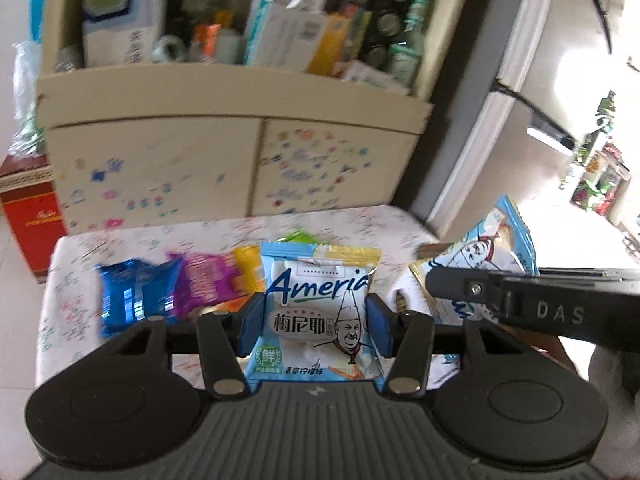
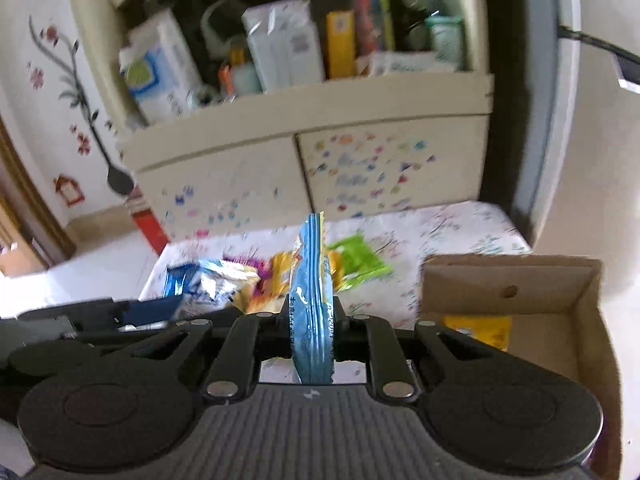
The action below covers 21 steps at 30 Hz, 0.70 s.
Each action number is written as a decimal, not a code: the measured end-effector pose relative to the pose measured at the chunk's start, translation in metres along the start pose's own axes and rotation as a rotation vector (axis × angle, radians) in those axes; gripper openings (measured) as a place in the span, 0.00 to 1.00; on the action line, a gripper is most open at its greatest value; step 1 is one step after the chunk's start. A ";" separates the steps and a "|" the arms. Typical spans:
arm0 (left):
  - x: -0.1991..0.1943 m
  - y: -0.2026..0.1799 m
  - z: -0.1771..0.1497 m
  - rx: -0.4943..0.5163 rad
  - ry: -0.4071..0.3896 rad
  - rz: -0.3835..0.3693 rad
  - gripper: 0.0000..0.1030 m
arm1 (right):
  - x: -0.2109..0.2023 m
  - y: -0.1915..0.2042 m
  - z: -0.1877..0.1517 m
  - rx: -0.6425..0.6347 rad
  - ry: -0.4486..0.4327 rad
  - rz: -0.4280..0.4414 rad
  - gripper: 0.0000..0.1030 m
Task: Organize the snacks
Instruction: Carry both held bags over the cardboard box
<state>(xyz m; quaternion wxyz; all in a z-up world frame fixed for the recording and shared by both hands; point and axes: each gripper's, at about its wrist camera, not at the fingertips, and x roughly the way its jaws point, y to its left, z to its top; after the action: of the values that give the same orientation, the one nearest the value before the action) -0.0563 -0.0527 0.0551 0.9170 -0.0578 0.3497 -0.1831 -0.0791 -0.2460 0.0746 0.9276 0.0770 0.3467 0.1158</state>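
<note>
Nearest the lens, the left gripper (image 1: 314, 326) is clamped across a pale blue cake packet (image 1: 316, 312), its blue pads pressing the two side edges so the printed face with the cartoon chef stands upright, raised above the table. The right gripper (image 2: 314, 320) is closed tight on a blue flat pouch (image 2: 312, 300), held edge-on so only its thin crimped side shows, standing up between the jaws. The main risk lies in these grips: the cake packet is puffy and held only by its soft sides, so a quick swing could make it squirm or pop loose, and the slim, slick pouch could pivot or slide out of a narrow pinch. The two grippers are also just beside each other, so the packets could knock together on the way over. To the right stands an open cardboard box (image 2: 508, 276) with a yellow packet (image 2: 480, 330) already on its floor, which looks like the place for the snacks; a packet could catch on its near wall. Further out, on the floral tablecloth (image 1: 208, 232), a blue, a purple, an orange and a green wrapper (image 2: 360, 260) lie loose, not yet sorted. Behind stands a cream cabinet (image 1: 240, 120) with a cluttered shelf.
</note>
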 end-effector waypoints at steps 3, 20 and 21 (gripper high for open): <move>-0.001 -0.017 0.002 0.039 -0.009 -0.027 0.51 | -0.013 -0.014 0.001 0.050 -0.023 -0.020 0.19; 0.010 -0.070 -0.005 0.136 0.014 -0.137 0.51 | -0.055 -0.082 -0.014 0.230 -0.066 -0.184 0.19; 0.010 -0.074 -0.006 0.143 0.016 -0.150 0.51 | -0.057 -0.086 -0.015 0.241 -0.068 -0.193 0.19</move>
<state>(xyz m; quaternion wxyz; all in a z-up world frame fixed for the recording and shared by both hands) -0.0752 -0.1246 0.0614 0.8996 -0.0166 0.3379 -0.2761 -0.1167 -0.3430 0.0800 0.9298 0.1578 0.3321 -0.0190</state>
